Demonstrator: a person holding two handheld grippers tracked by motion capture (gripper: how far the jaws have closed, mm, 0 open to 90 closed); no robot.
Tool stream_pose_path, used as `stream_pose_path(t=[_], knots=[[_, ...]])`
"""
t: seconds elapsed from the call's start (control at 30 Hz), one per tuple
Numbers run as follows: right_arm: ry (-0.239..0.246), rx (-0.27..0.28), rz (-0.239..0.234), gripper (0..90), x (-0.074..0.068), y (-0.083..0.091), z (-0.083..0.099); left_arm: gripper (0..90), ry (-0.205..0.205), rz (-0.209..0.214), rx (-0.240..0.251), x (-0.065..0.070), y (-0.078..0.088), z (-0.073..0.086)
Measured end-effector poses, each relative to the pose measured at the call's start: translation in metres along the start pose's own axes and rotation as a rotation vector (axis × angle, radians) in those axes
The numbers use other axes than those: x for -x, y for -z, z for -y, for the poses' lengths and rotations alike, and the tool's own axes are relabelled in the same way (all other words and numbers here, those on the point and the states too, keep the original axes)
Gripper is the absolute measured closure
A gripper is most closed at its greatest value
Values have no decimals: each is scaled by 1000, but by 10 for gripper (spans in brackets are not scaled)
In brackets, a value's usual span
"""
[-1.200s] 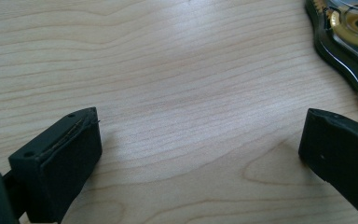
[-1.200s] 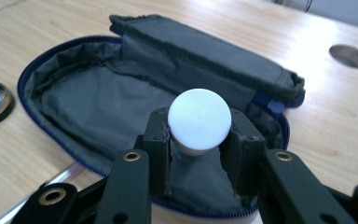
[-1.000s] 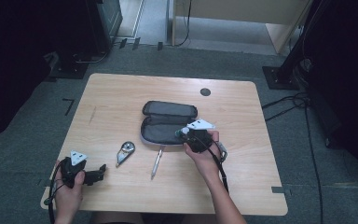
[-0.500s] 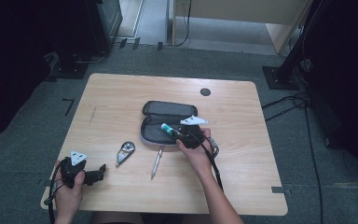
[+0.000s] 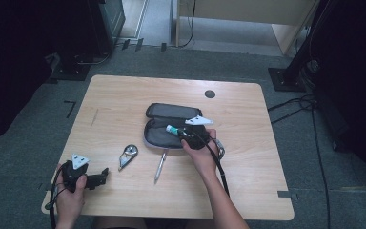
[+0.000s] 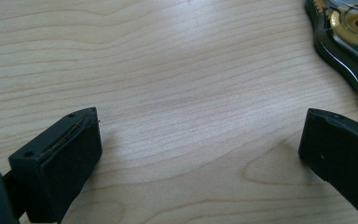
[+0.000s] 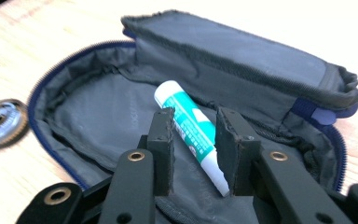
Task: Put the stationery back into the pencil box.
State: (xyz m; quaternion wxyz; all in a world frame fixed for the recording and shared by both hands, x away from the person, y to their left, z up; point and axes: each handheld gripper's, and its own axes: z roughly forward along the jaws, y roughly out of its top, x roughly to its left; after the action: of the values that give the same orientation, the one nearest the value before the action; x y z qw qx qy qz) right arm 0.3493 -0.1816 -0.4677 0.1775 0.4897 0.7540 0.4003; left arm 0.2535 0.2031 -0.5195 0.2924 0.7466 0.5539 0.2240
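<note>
Two tongs: the right tongs [image 7: 193,140] grip a small, light, stiff, slick glue stick [image 7: 191,127] mid-barrel over the open pencil case [image 7: 93,116]; the left tongs [image 6: 200,158] gape, empty, above the table [image 6: 168,70].

The desk [image 5: 124,100] is pale wood with fine grain lines. At frame centre lies a dark grey pouch [image 7: 242,60] with a blue zip edge and grey lining. The tube [image 7: 191,126] in it is white with a teal band. Both claws are black. The tape dispenser [image 6: 349,37] at upper right is dark with gold inside; the pen [image 5: 160,165] is silvery.
</note>
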Motion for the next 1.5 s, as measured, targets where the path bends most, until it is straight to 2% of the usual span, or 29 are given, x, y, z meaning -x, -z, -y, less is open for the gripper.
stream_pose_path(t=[0.27, 0.43, 0.63, 0.83, 0.9, 1.1, 1.23, 1.3, 1.37, 1.5], knots=[[24, 67, -11, 674, -20, 25, 4, 0, -5, 3, -2, 0, 0, 0], [16, 79, -20, 678, -40, 38, 19, 0, -5, 3, -1, 0, 0, 0], [29, 63, -40, 677, -63, 42, 41, 0, -4, 3, -1, 0, 0, 0], [-11, 48, -48, 651, -81, 39, 59, 0, -5, 3, -1, 0, 0, 0], [3, 37, -34, 633, -88, 36, 64, 0, -3, 2, 0, 0, 0, 0], [-64, -6, -13, 559, -99, 24, 75, 0, -5, 3, -1, 0, 0, 0], [-65, -20, 16, 513, -107, 18, 79, 0, -5, 3, -1, 0, 0, 0], [-68, -17, 57, 463, -111, 17, 79, 0, -3, 2, 0, 0, 0, 0], [-71, -22, 61, 451, -115, 15, 80, 0, -5, 3, -1, 0, 0, 0], [-49, -41, 102, 463, -121, 11, 82, 0, -3, 2, 0, 0, 0, 0]])
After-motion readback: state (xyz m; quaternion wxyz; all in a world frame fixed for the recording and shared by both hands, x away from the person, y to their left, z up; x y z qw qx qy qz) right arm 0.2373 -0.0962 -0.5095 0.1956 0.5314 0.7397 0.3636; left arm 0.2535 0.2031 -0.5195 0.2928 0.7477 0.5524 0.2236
